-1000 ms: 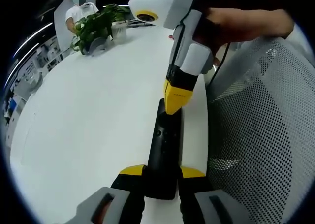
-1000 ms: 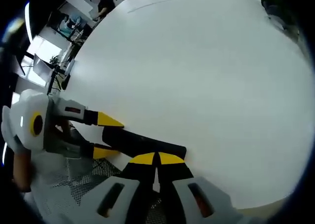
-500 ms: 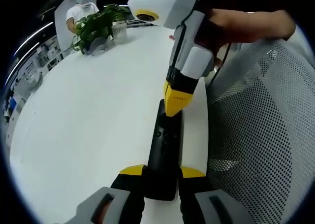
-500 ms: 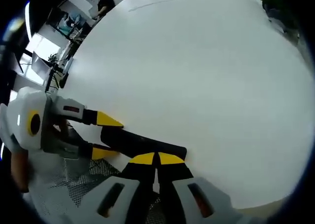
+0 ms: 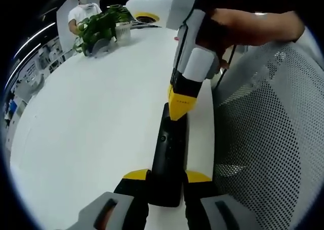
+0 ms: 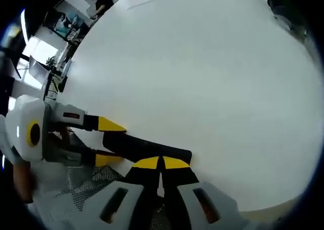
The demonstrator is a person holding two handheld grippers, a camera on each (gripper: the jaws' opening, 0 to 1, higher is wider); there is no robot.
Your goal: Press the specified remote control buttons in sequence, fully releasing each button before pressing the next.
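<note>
Two grippers work one black remote control (image 5: 169, 154), which lies near the edge of the white table (image 5: 91, 119). The left gripper (image 5: 167, 177) clamps the remote's near end between its jaws. The right gripper (image 6: 161, 163), jaws closed together and holding nothing, sets its joined yellow tips on the remote's far end. A good press goes straight down on one key, then lifts fully clear while the left grip stays steady. Button labels are unreadable, and the tips cover the contact itself, so which key is pressed cannot be told.
</note>
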